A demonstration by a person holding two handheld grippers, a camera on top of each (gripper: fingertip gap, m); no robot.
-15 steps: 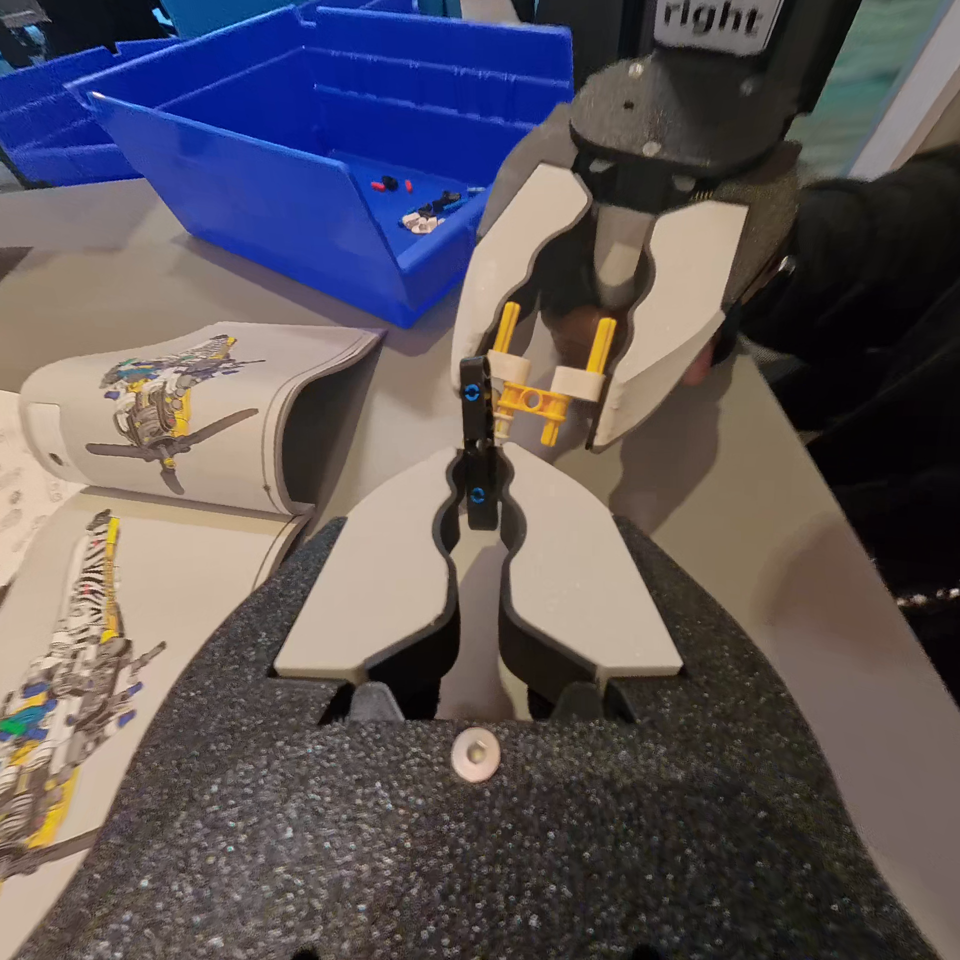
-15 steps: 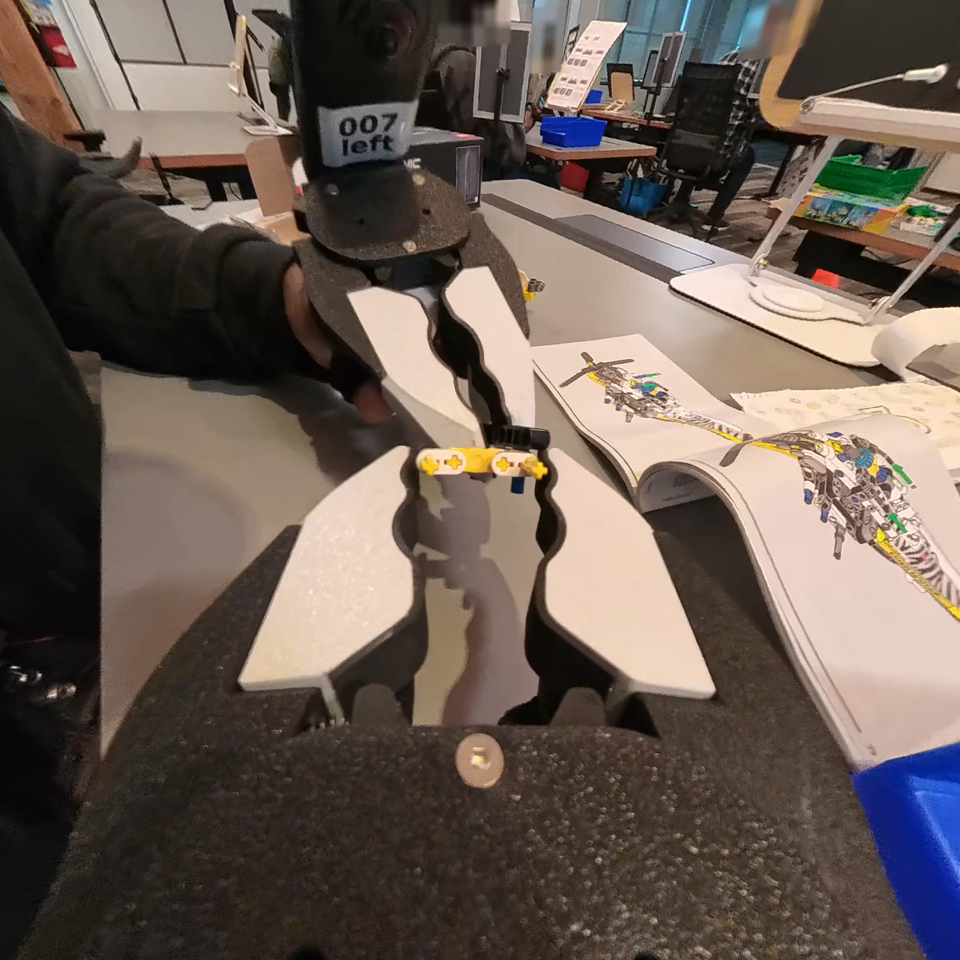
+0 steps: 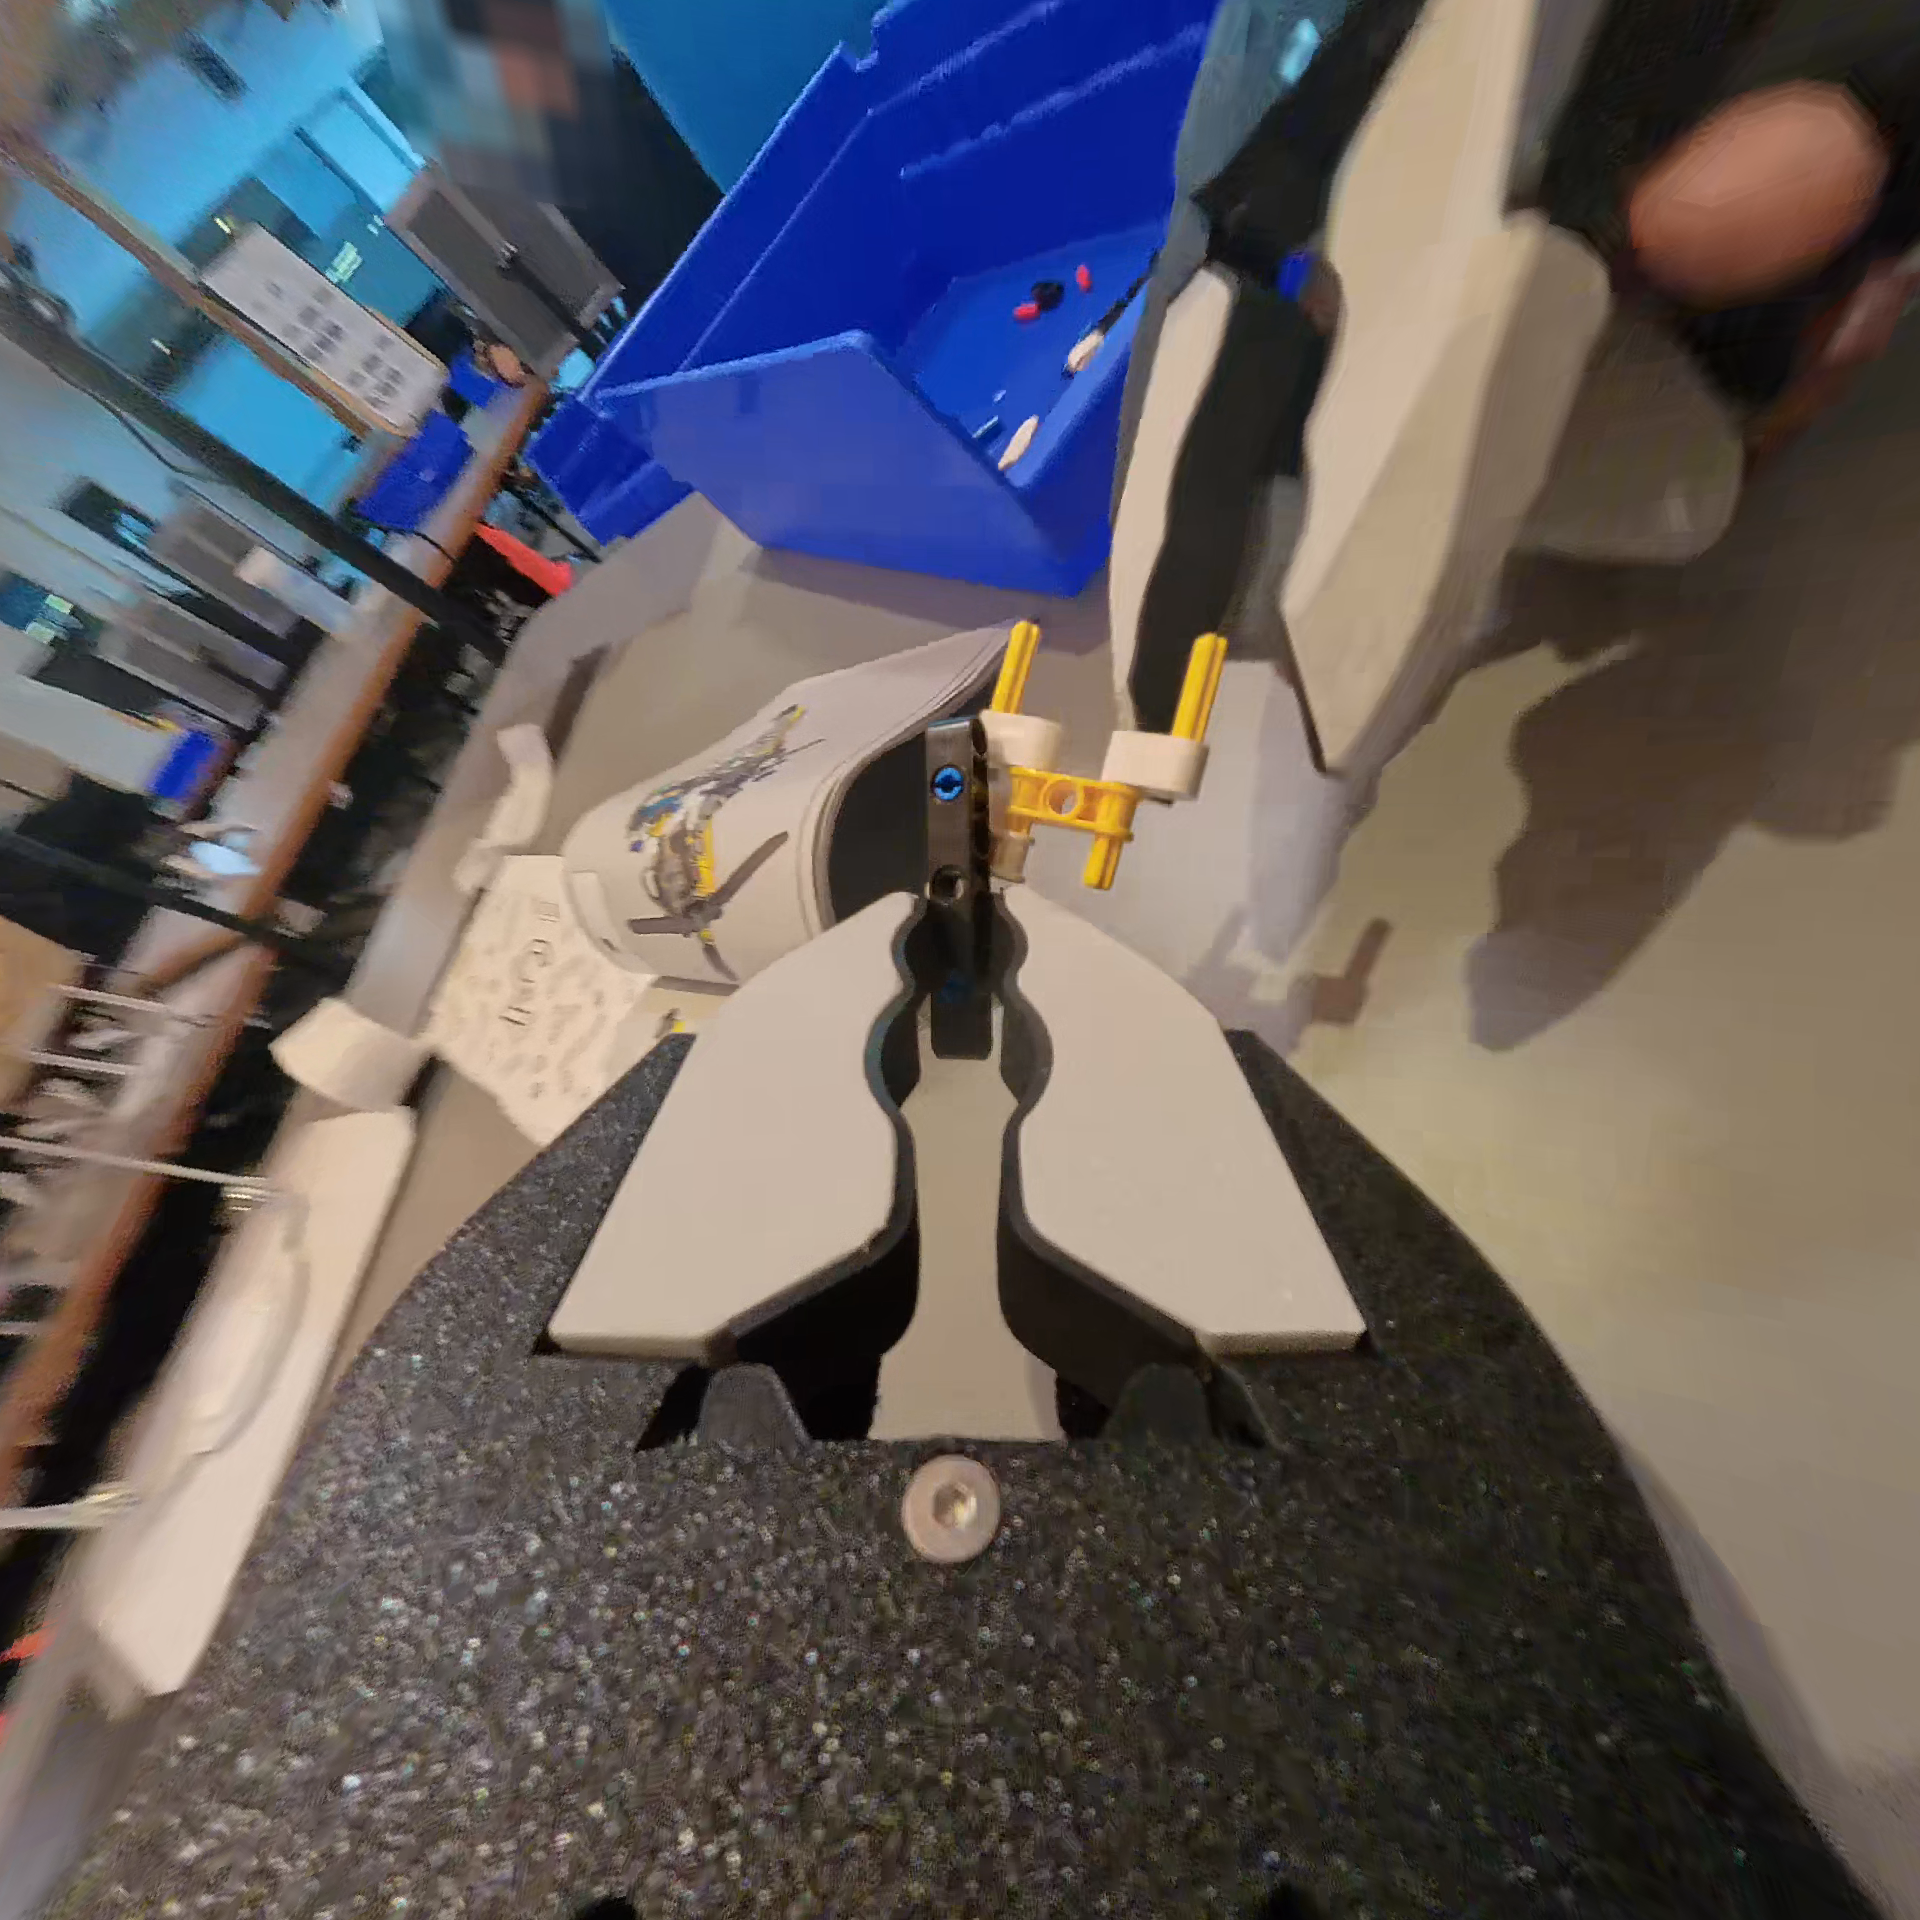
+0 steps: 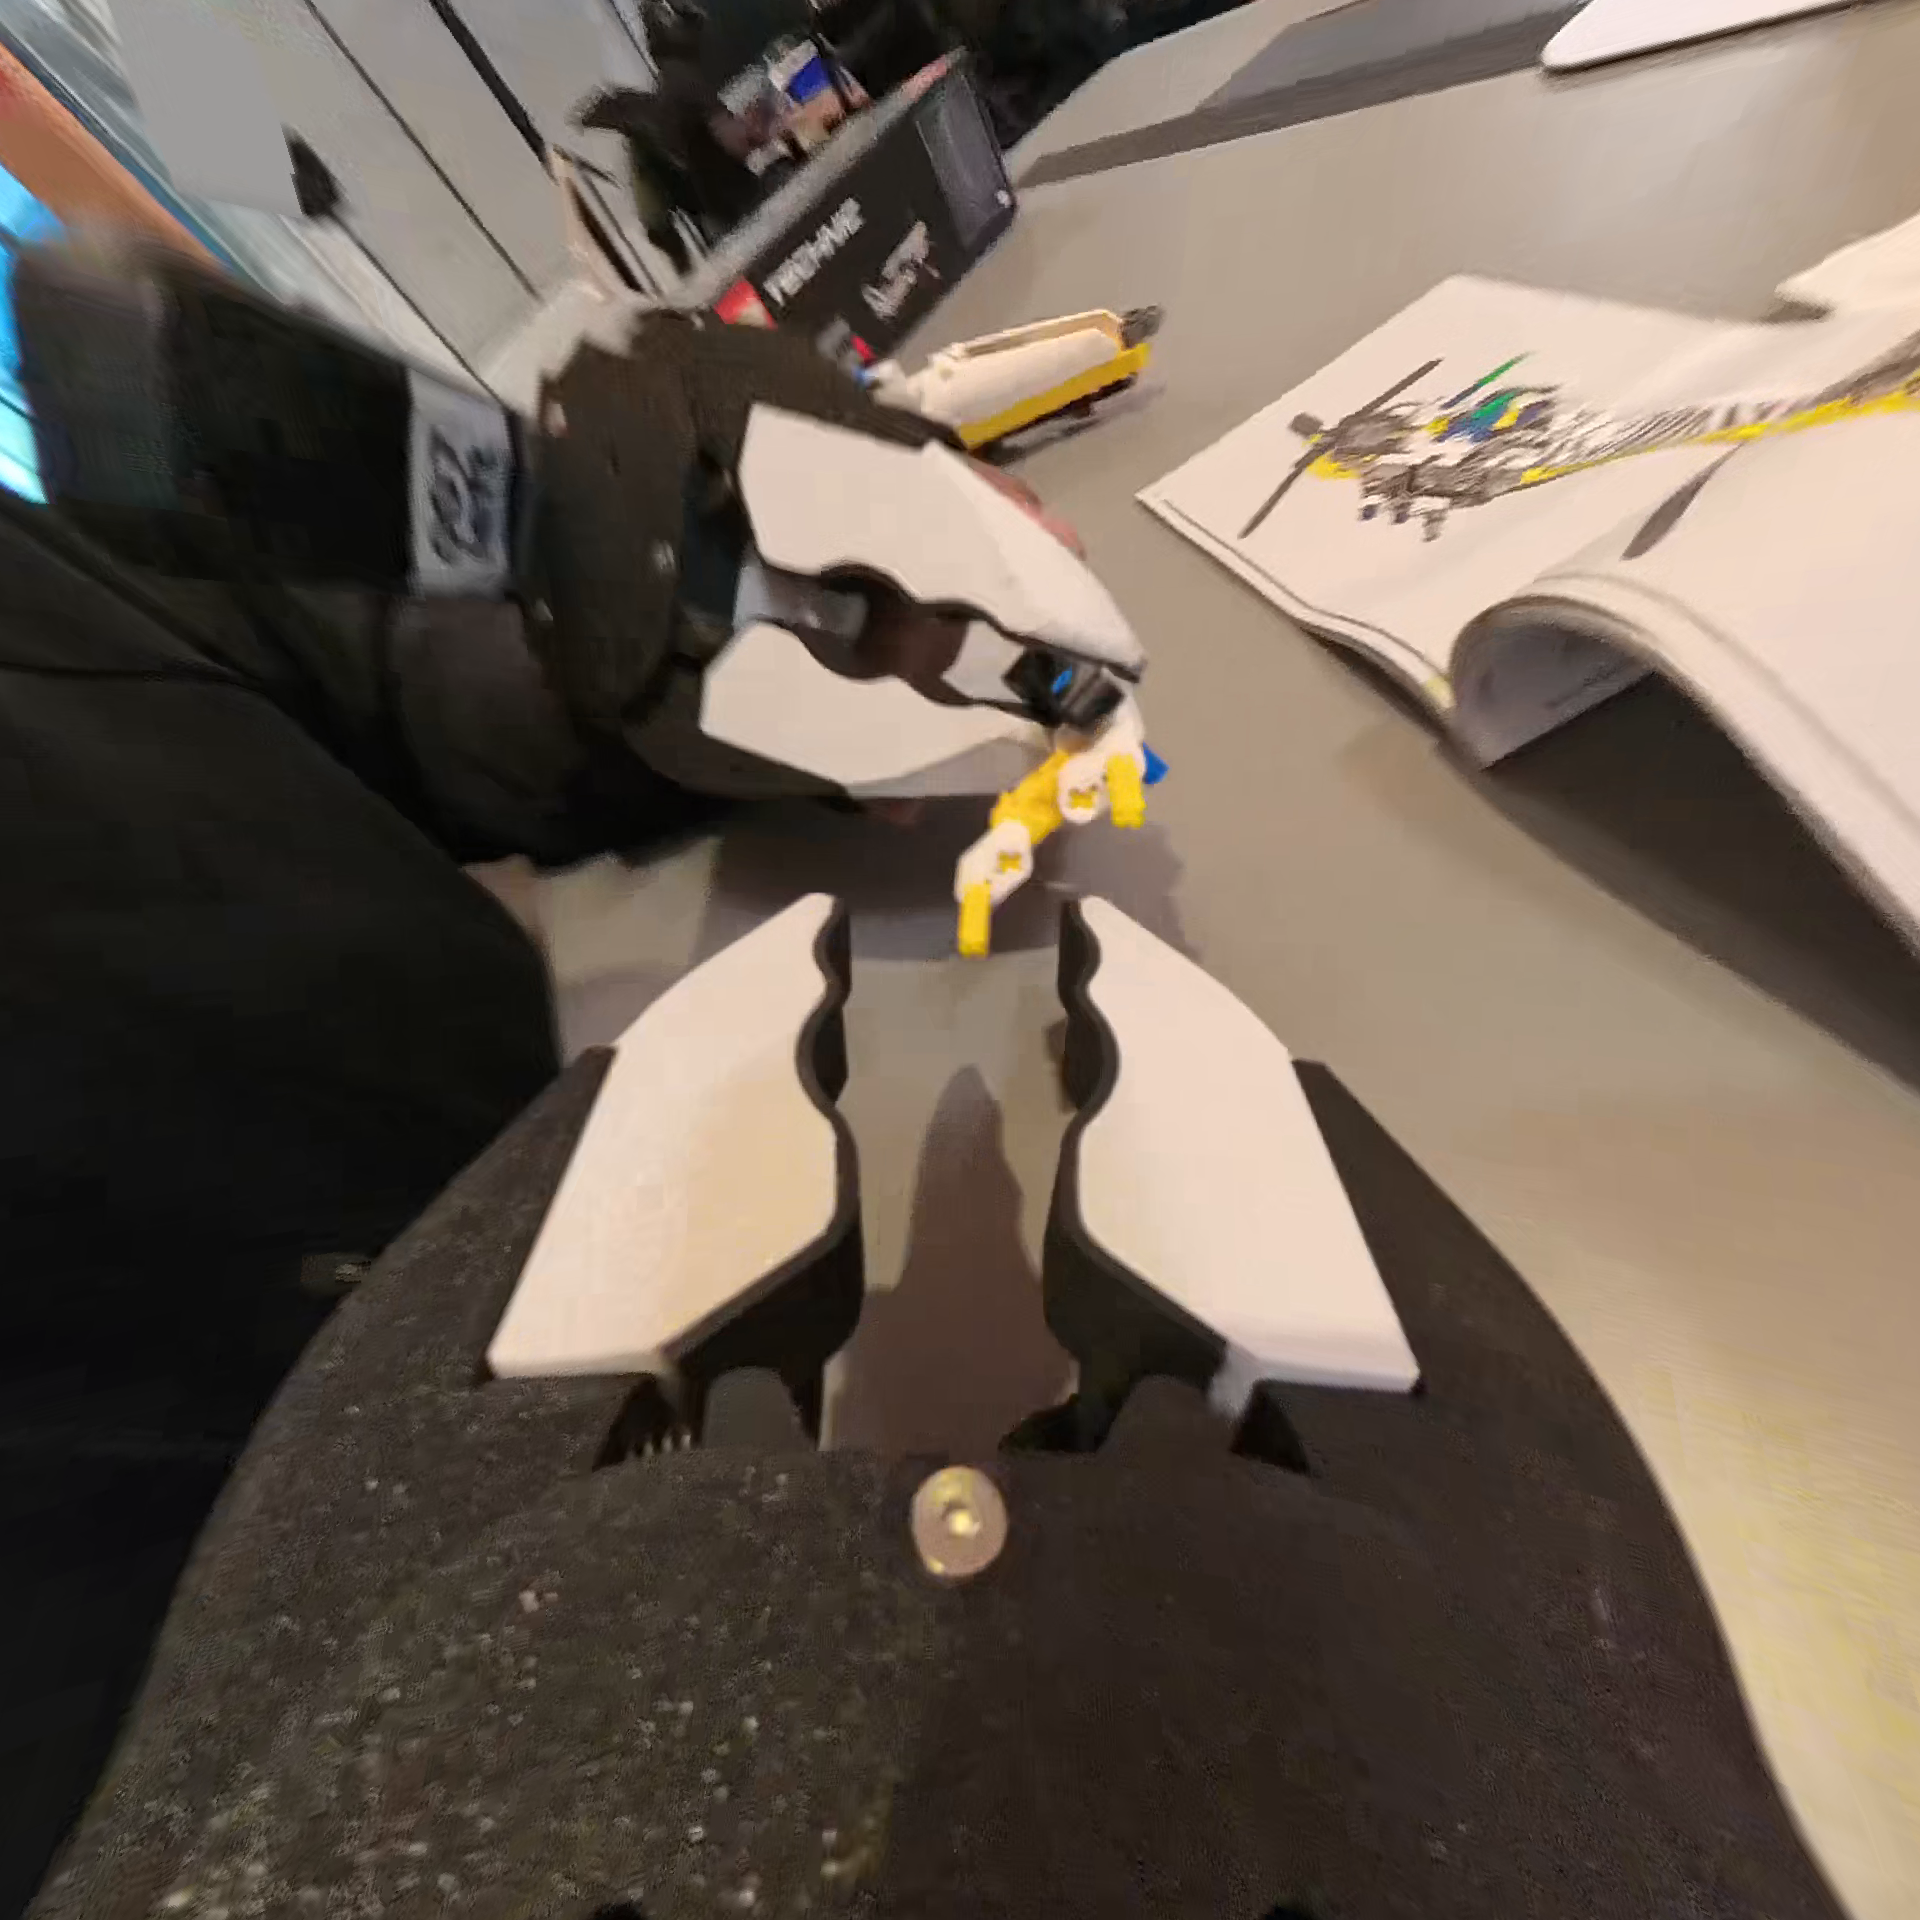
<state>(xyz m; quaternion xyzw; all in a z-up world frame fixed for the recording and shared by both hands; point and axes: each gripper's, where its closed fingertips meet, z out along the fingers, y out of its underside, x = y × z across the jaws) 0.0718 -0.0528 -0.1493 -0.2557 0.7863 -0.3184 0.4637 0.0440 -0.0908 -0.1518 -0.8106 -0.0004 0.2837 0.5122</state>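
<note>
My left gripper (image 3: 956, 914) is shut on a black beam (image 3: 951, 821) that stands up out of its fingertips. A small yellow and white brick assembly (image 3: 1070, 800) with two yellow axles hangs on the beam's right side. My right gripper (image 4: 951, 914) is open and holds nothing. The assembly (image 4: 1039, 810) hangs just ahead of its fingertips, clear of both pads. In the left wrist view the right gripper (image 3: 1231, 727) stands above and behind the assembly, apart from it. In the right wrist view the left gripper (image 4: 1101, 686) lies on its side with the beam (image 4: 1070, 691) in its tips.
A blue bin (image 3: 862, 447) with a few small parts stands behind on the grey table (image 3: 1558, 1143). An open instruction booklet (image 4: 1455, 540) lies to the right. A partly built white and yellow model (image 4: 1039, 369) and a black box (image 4: 883, 239) sit farther back. The left gripper's tips are roughly 5 cm from the right gripper's.
My right gripper has let go of the yellow and white assembly and drawn back from it. My left gripper has rolled to the side with the beam and assembly still in it.
</note>
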